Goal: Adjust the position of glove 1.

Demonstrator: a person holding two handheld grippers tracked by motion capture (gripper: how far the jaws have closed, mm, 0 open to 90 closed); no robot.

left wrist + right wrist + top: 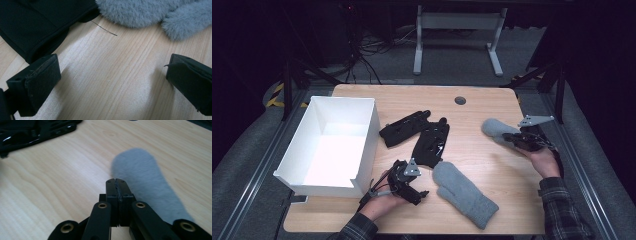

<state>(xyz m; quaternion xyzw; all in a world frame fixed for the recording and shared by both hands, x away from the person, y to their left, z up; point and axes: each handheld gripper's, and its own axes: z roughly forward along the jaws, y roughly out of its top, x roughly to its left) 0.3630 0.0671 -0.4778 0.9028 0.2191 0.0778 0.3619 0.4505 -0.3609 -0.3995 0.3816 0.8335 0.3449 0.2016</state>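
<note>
We see our right gripper (515, 140) near the right edge of the worktop (492, 100), its jaws pressed fully together. In the right gripper view a thin fold of the grey mitten (147, 182) seems pinched between the pads, though we cannot be sure the fabric is truly caught; the mitten lies stretched away from the jaws toward the far edge. In the high view this grey mitten (497, 129) lies just beside the gripper, on the side toward the worktop's middle.

Our left gripper (414, 192) rests near the near edge, just right of the white box (367, 145), with its jaws spread wide and nothing between them. The left gripper view shows bare wood between the two pads (37, 80), with a black glove's cuff (32, 27) and the second grey mitten (155, 12) just beyond.

That second grey mitten (464, 192) lies near the near edge, right of the left gripper, cuff toward the near right corner. Two black gloves (419, 132) lie side by side around the worktop's middle, the nearer one touching the second mitten's tip. The white box sits open at the left edge.
</note>
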